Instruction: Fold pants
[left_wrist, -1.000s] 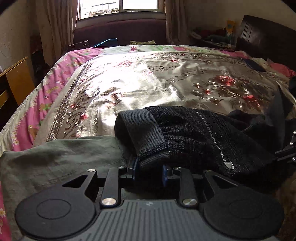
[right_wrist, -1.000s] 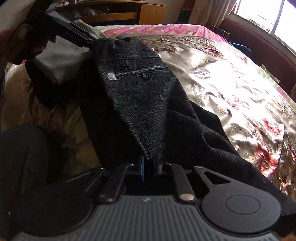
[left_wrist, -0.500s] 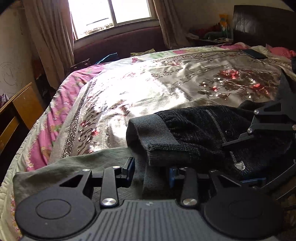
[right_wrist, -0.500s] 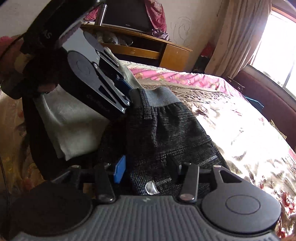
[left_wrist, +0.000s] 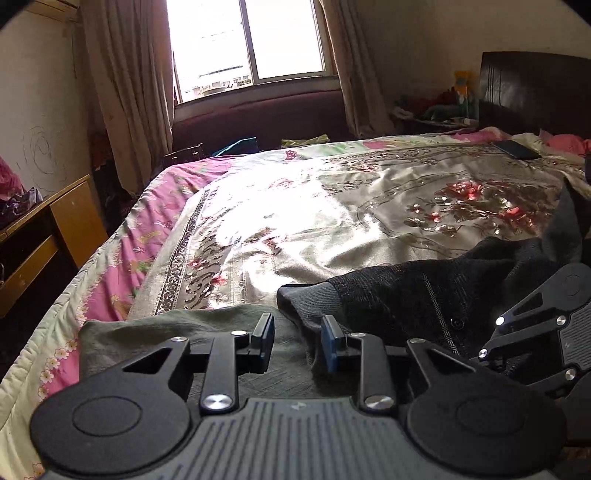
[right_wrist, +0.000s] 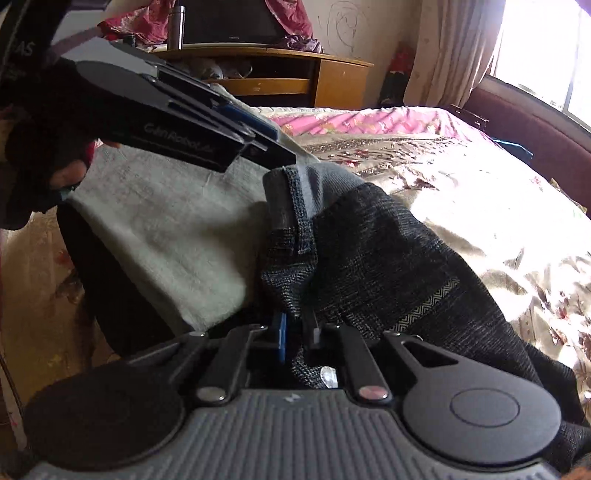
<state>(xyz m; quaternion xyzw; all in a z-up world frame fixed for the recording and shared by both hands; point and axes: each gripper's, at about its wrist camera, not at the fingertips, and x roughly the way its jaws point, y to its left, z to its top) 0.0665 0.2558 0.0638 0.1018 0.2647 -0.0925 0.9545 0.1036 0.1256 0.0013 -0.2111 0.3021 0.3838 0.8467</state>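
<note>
Two grippers are at the pants (right_wrist: 369, 251), heaped mid-frame on the bed (left_wrist: 332, 221). Right gripper (right_wrist: 297, 334) is clamped on dark fabric after closing; left gripper (left_wrist: 297, 341), jaws apart, has closed slightly on nothing. A waistband regrasp seems needed next.

Daylight is pouring in through the window (left_wrist: 251, 44), which is blowing out to white, and glaring off the satin bedspread (left_wrist: 295, 206) toward the bed's far edge. The dark pants (right_wrist: 369, 258) are losing detail in shadow. Fisheye distortion is bending the curtains (left_wrist: 122, 92), and the corners are darkening.
</note>
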